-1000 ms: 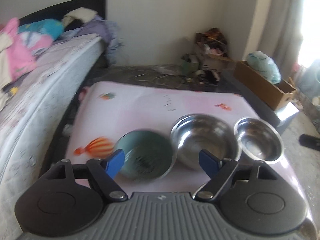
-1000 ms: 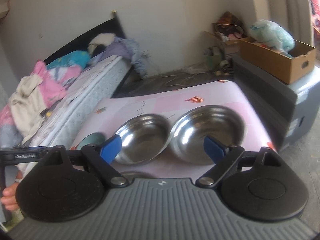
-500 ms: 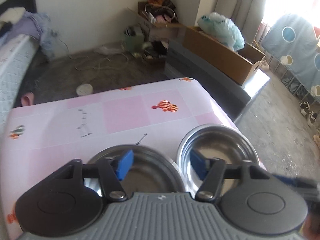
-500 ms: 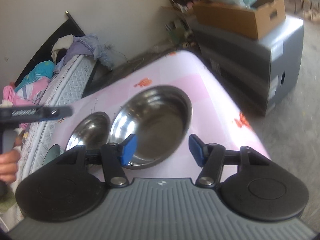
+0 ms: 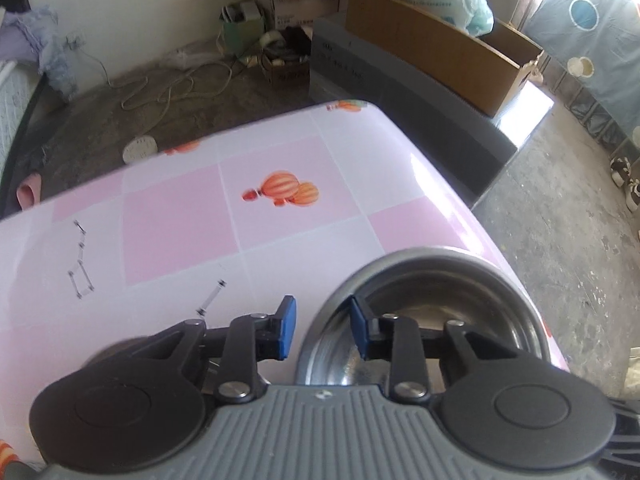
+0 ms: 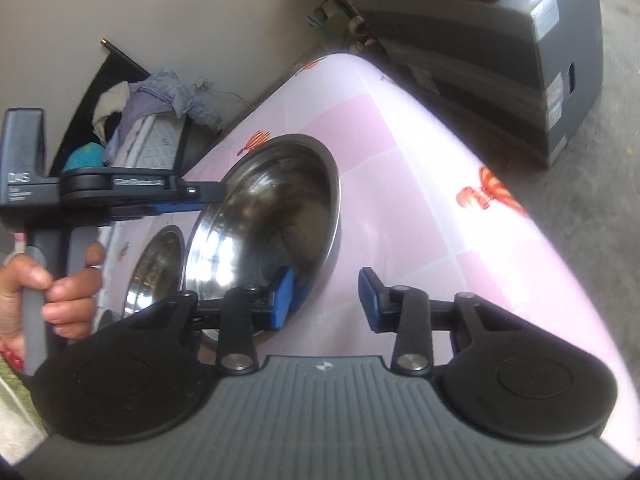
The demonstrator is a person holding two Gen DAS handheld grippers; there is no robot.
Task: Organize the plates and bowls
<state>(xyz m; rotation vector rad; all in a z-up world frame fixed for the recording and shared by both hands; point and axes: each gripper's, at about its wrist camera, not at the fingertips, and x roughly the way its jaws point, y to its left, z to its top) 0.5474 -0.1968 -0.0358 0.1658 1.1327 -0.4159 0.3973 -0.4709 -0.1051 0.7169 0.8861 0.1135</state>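
A large steel bowl [image 5: 440, 304] [image 6: 264, 216] sits near the right end of the pink table [image 5: 180, 232]. My left gripper [image 5: 322, 330] straddles its left rim, one finger inside and one outside, jaws partly open and not pressed on the rim. It shows from the side in the right wrist view [image 6: 120, 192]. My right gripper [image 6: 326, 300] straddles the bowl's near rim, jaws open. A second steel bowl [image 6: 154, 272] stands just left of the large one.
The table's right edge drops to a concrete floor [image 5: 580, 240]. A grey cabinet [image 6: 520, 60] with a cardboard box [image 5: 432, 44] stands beyond the table. A bed with clothes [image 6: 140, 120] lies at the left. Cables and clutter [image 5: 260, 48] lie by the wall.
Both grippers have moved right and down onto the large steel bowl. Their jaws have narrowed around its rim. The green bowl has left both views.
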